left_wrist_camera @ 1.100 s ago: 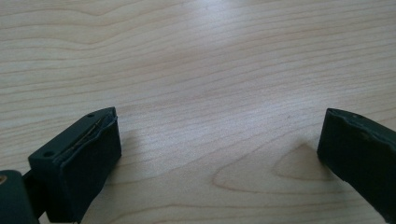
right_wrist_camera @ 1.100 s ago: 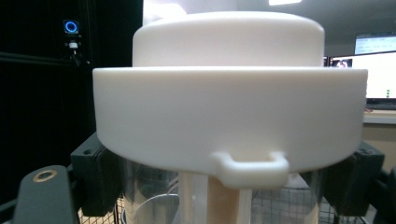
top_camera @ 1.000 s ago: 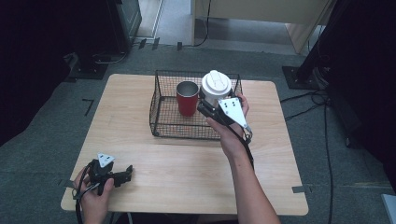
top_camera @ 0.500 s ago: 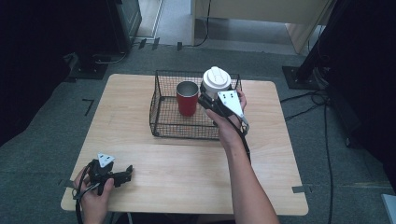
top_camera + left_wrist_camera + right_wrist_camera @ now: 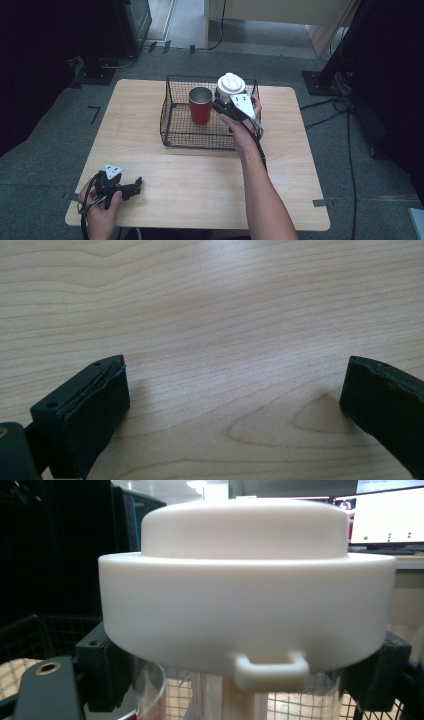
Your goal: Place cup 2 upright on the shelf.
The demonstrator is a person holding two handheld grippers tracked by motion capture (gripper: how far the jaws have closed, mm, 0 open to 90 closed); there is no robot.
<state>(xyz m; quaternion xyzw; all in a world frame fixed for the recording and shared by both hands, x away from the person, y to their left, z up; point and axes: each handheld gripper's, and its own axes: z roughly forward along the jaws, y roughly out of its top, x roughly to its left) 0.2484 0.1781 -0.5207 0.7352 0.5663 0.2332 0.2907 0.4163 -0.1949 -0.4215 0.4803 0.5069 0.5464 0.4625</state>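
My right gripper (image 5: 223, 104) is shut on a clear tumbler with a wide white lid (image 5: 231, 85), held over the right part of the black wire basket (image 5: 169, 136). In the right gripper view the lid (image 5: 245, 590) is close up, and my black fingers (image 5: 107, 670) clamp the clear body just under it. A red cup (image 5: 200, 105) stands upright inside the basket, left of the tumbler. My left gripper (image 5: 134, 186) lies on the table near the front left corner, held by a hand. Its jaws stand wide apart over bare wood (image 5: 235, 405).
The wooden table (image 5: 200, 175) has free room in front of the basket and to both sides. Mesh shows below the tumbler in the right gripper view. Dark equipment stands and cables lie on the floor around the table.
My right hand has carried the white-lidded tumbler a little farther from the person, over the basket's right side. The left gripper has stayed in place.
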